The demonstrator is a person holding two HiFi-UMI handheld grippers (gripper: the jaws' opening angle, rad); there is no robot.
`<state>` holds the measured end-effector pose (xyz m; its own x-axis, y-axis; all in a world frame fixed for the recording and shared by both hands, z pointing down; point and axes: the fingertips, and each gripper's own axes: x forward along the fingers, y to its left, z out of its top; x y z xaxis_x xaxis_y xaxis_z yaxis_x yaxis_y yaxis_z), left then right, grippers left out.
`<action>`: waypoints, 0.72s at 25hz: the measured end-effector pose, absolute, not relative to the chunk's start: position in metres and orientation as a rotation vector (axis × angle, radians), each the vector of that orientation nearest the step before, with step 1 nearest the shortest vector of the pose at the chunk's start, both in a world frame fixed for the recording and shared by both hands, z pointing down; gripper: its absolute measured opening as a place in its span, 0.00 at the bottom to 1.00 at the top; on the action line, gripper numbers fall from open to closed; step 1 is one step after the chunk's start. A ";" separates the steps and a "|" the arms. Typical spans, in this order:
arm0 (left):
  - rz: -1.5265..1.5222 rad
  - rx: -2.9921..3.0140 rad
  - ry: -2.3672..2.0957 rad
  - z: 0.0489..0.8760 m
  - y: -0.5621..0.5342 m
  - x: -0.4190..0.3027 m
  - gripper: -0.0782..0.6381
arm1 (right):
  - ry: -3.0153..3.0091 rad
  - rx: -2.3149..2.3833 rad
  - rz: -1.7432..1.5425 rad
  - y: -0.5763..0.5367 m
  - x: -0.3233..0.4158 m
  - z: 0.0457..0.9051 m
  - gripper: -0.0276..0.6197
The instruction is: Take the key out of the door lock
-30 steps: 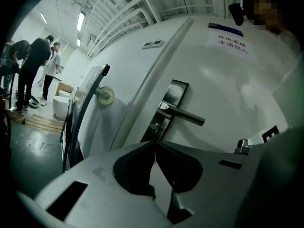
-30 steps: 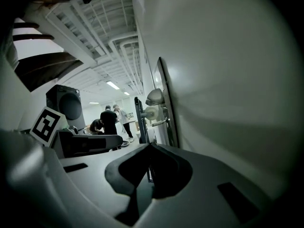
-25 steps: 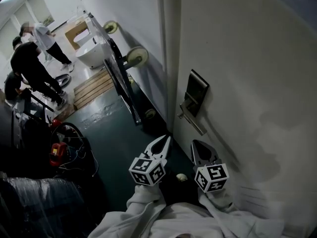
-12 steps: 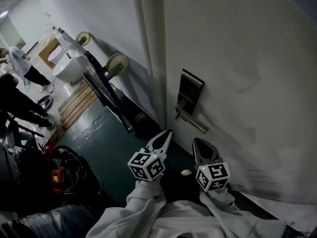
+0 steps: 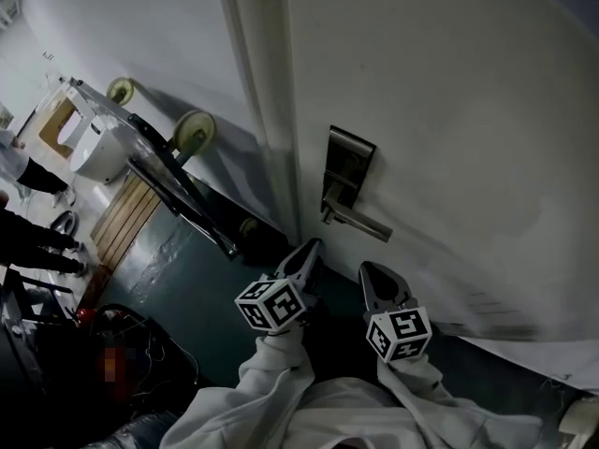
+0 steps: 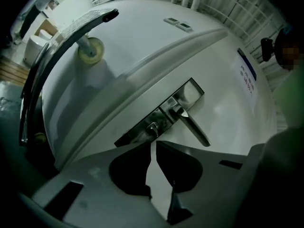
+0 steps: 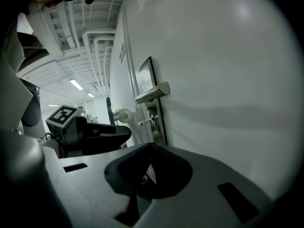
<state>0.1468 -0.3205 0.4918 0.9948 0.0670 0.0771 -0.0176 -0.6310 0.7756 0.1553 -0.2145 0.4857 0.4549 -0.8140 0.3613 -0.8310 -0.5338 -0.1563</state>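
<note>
A metal lock plate with a lever handle sits on the white door. Under the lever, a small key sticks out of the lock; in the right gripper view the key shows from the side. My left gripper points up at the plate from just below, shut and holding nothing, and in its own view the left gripper has its tips a short way short of the key. My right gripper hangs lower, right of the lever, and its own view shows the right gripper shut and empty.
A wheeled metal cart leans against the wall left of the door frame. Behind it stand a white ceramic fixture and a wooden pallet. People stand at the far left. A paper notice hangs on the door.
The head view has swung right and down, so the lock plate sits nearer the middle and the people slide off to the left. Both grippers stay shut below the lock, the left tip slightly closer.
</note>
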 end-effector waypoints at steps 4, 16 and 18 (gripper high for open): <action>0.106 2.197 0.062 0.490 -0.323 0.154 0.14 | -1.442 2.677 0.614 -0.208 0.159 0.483 0.12; -0.029 1.829 0.158 0.480 -0.330 0.185 0.32 | -1.407 2.698 0.611 -0.215 0.178 0.481 0.12; -0.047 1.781 0.166 0.479 -0.331 0.191 0.31 | -1.405 2.696 0.607 -0.216 0.181 0.480 0.12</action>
